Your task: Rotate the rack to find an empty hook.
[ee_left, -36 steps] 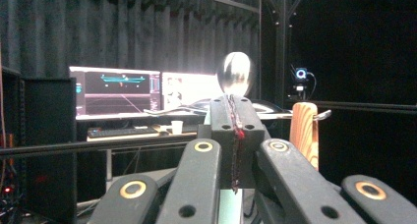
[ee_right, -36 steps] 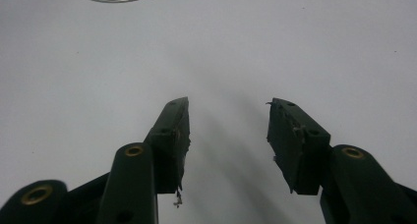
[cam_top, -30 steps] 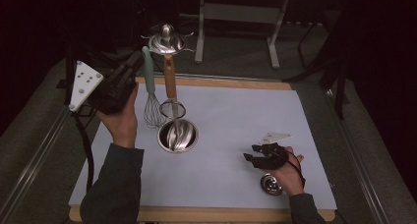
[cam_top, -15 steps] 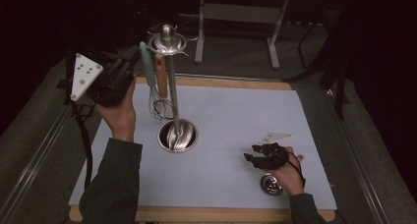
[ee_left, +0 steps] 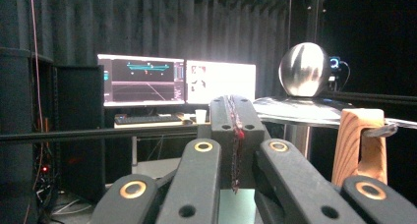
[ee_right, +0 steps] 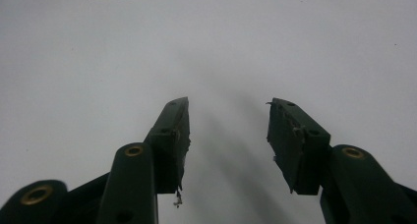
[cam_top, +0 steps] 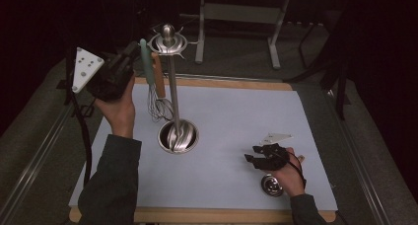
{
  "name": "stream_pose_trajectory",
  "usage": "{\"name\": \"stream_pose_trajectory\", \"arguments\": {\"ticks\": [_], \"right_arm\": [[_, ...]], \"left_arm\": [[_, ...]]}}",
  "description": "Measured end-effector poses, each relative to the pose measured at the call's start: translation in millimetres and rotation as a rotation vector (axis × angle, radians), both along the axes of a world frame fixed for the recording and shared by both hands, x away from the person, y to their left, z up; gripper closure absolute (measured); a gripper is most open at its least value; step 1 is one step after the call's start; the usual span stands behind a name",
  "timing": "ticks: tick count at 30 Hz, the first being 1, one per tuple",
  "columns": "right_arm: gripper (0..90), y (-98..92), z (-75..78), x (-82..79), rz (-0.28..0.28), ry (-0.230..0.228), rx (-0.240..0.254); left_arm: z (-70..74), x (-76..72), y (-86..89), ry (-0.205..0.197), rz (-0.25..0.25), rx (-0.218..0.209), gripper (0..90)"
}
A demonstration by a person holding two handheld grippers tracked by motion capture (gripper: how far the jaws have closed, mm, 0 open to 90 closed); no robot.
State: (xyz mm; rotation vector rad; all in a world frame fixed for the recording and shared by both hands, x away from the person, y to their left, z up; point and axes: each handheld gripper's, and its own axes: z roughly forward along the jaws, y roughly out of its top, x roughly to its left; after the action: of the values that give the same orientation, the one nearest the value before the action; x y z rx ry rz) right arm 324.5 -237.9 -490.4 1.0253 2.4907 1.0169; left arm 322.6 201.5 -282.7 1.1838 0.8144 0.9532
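1. Step in hand, judged: hanging the whisk [cam_top: 145, 62] on the utensil stand [cam_top: 172, 94], which rises from its round base [cam_top: 178, 136] left of the desk's [cam_top: 236, 111] middle, toward the far edge.
2. Whisk: upright, teal handle uppermost beside the stand's hooked crown [cam_top: 167, 42], wire head dangling clear of the desk, just above the base.
3. Left gripper [cam_top: 134, 51]: raised level with the crown, jaws pressed together in the left gripper view [ee_left: 235, 135]; probably pinched on the very top of the whisk's handle, though the contact itself is hidden.
4. Just beside the whisk: a wooden-handled utensil [cam_top: 157, 74], already on a hook.
5. Right gripper [cam_top: 252, 158]: resting low near the desk's near right corner, jaws apart with nothing between them, a small metal disc [cam_top: 271, 184] just beside the hand.
6. Next move, judged: find a free hook, bring the handle's top end over it, lower until the hook takes the weight, then part the jaws.
7. Care needed: avoid knocking the wooden-handled utensil or rocking the stand.
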Motion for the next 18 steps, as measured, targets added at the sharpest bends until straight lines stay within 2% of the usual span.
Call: {"name": "stream_pose_trajectory", "arguments": {"ticks": [18], "right_arm": [[50.5, -2.5, 1.3, -0.1, -0.008, -0.001, 0.004]], "left_arm": [[1.4, 4.2, 0.1, 0.011, 0.005, 0.005, 89.8]]}}
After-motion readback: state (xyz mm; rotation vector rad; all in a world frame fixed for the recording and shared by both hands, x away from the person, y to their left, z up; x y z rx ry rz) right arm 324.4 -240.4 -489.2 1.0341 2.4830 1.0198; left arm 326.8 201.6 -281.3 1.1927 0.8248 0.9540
